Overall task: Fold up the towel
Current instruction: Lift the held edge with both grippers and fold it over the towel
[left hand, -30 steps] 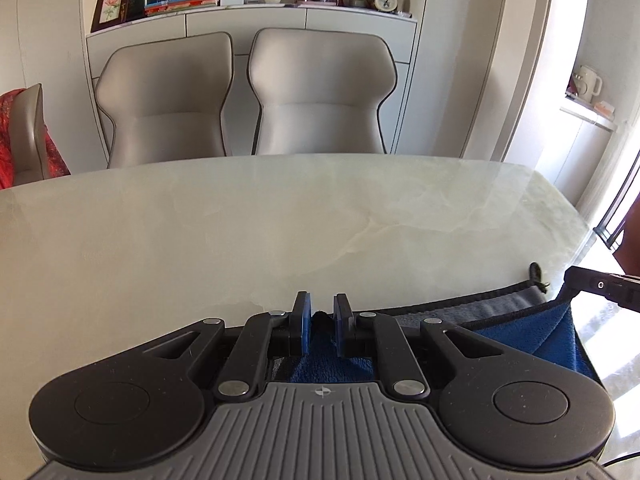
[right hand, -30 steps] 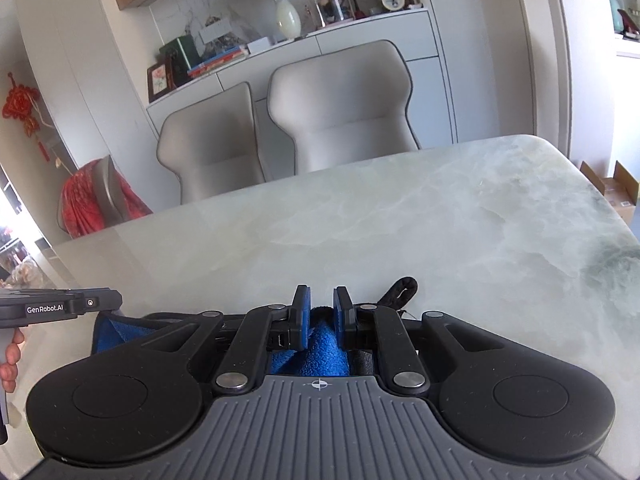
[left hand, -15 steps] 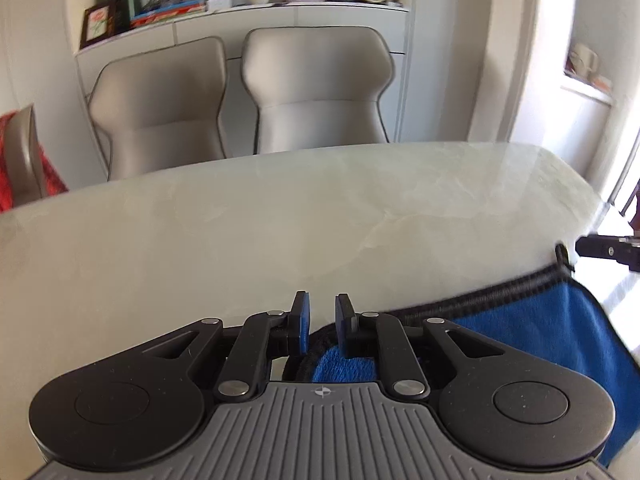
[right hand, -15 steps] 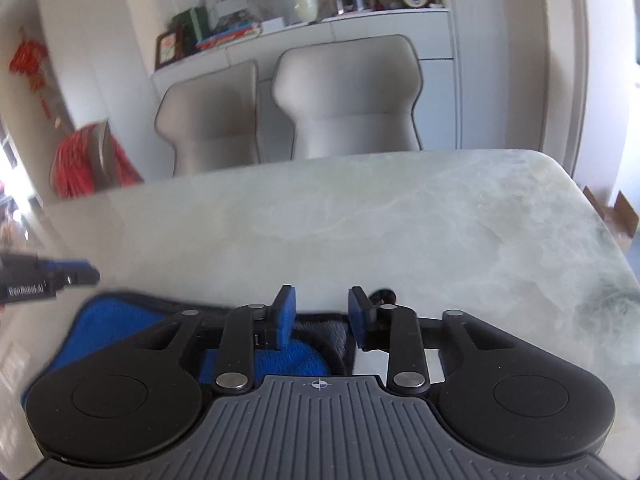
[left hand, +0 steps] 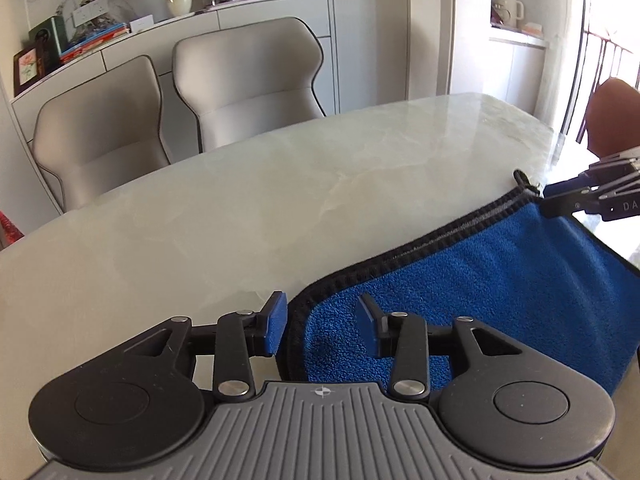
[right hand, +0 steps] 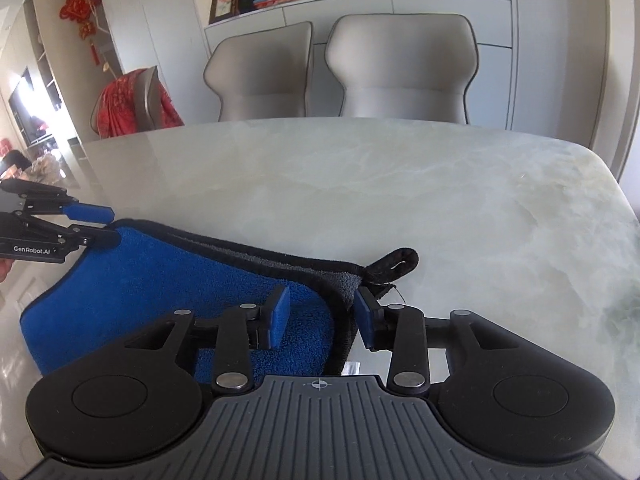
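Observation:
A blue towel [left hand: 480, 280] with a black hem lies folded flat on the marble table, grey underside showing along its far edge. My left gripper [left hand: 322, 326] is open, its jaws astride the towel's left corner without gripping it. My right gripper [right hand: 322, 316] is open over the towel [right hand: 160, 280] at its right corner, beside the black hanging loop [right hand: 396, 264]. The right gripper also shows at the right edge of the left wrist view [left hand: 592, 200], and the left gripper at the left edge of the right wrist view [right hand: 90, 224].
The marble table [left hand: 280, 200] stretches beyond the towel. Two grey chairs [left hand: 248, 80] stand at its far side before a white sideboard with books, a vase and a clock. A chair with red cloth [right hand: 136, 100] stands at the left.
Both grippers have opened and let go of the towel corners. The towel now lies flat with its blue face up, and both grippers have pulled back slightly.

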`<state>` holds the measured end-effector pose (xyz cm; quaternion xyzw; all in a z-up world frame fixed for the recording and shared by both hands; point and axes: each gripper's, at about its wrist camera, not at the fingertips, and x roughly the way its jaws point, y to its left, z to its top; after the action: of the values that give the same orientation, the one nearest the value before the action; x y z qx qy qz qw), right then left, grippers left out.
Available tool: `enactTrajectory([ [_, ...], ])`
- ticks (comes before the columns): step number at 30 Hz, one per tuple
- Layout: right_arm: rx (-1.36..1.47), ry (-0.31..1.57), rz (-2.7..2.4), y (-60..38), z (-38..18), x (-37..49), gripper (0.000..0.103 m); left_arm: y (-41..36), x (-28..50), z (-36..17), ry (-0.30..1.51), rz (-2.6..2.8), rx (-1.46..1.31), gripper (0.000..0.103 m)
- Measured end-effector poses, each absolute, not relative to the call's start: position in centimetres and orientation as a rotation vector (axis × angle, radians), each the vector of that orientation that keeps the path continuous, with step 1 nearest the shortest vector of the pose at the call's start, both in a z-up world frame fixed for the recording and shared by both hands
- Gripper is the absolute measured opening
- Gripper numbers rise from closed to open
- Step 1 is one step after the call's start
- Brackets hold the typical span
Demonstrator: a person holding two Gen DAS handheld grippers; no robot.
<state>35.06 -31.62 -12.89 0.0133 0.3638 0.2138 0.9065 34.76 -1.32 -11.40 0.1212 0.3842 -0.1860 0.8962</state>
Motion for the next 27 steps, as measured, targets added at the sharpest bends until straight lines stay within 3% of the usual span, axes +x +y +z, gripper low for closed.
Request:
enactTrajectory([
  [9,-0.069,0.734,0.49,-30.8,-13.1,34.4,0.036,-1.4,35.1,-11.8,0.824,-0.372,0.248,0.039],
  [13,-0.059,0.721,0.474,-31.1,-12.8,34.4,0.017,-1.5,35.3,-11.6,0.825,-0.356,0.249,0.023],
  [19,-0.076,0.737,0.502,-31.0,-12.4,33.9,0.007,-1.1,35.1,-11.1,0.828,-0.338,0.236,0.006],
  [27,-0.117,0.689,0.489,-30.4,-10.6,34.7,0.005,-0.1,35.4,-10.1,0.808,-0.296,0.189,0.004],
])
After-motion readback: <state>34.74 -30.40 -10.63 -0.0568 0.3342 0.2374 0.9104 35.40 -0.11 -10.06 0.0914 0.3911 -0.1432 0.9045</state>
